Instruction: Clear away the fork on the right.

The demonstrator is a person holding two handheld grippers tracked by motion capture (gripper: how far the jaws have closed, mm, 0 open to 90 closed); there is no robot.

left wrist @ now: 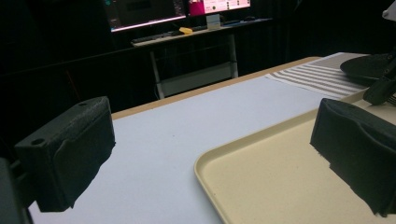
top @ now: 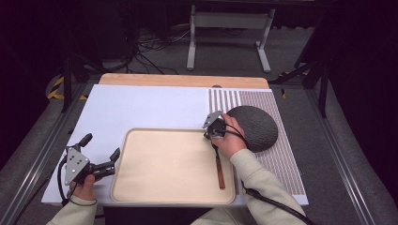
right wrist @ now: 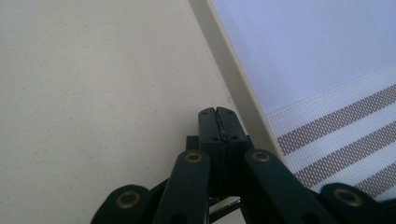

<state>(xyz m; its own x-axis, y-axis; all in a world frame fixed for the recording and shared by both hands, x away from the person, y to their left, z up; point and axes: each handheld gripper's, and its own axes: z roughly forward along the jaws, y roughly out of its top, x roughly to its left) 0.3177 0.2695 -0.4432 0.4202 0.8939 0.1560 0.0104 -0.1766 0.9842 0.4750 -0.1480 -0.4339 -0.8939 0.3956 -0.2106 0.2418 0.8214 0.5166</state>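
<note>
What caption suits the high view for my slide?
Right gripper holds a wooden-handled utensil over a beige tray.

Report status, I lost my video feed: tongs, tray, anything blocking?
Left tongs open, beside tray. Right tongs shut over tray's far right corner; wooden-handled utensil below them. Nothing blocking.

The beige matt plastic tray [top: 164,164] looks smooth with a faint speckle. On its right side lies a brown wooden handle [top: 219,173]. Right of the tray, a striped woven cloth mat [top: 281,154] carries a dark round dimpled dome [top: 256,126]. The pale counter [top: 141,108] is matt. The left tongs [left wrist: 215,154] wear rough black foam pads [left wrist: 70,149].
</note>
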